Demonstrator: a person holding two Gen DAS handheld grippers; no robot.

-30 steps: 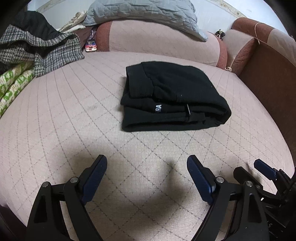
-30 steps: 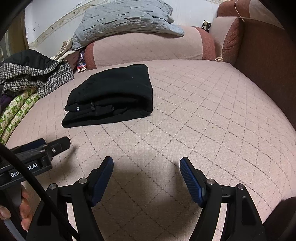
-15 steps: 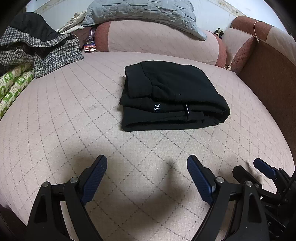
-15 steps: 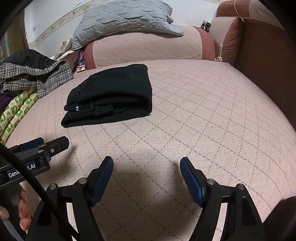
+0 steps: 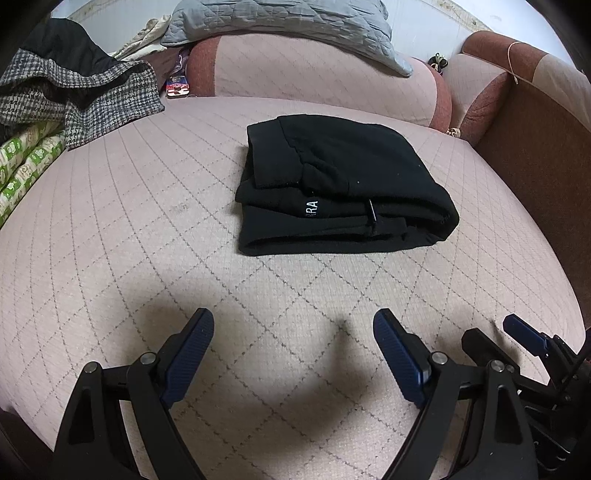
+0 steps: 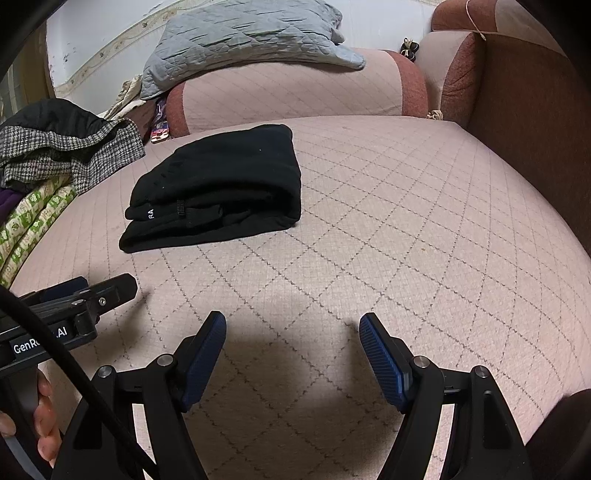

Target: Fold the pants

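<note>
Black pants [image 5: 340, 184] lie folded into a compact stack on the pink quilted sofa seat [image 5: 129, 229], with small white letters on one fold. In the right wrist view the same pants [image 6: 221, 188] sit left of centre. My left gripper [image 5: 293, 323] hovers open over bare seat, well short of the stack, nothing between its blue pads. My right gripper [image 6: 291, 325] is open too, over the seat to the right of the pants. The left gripper's finger [image 6: 92, 295] shows at the left edge of the right wrist view, held by a hand [image 6: 44, 417].
A houndstooth garment [image 5: 74, 99] and a green patterned cloth [image 5: 26, 162] are piled at the left. A grey quilted pillow [image 5: 295, 22] rests on the backrest bolster [image 5: 314, 70]. The brown armrest [image 5: 535, 147] bounds the right side.
</note>
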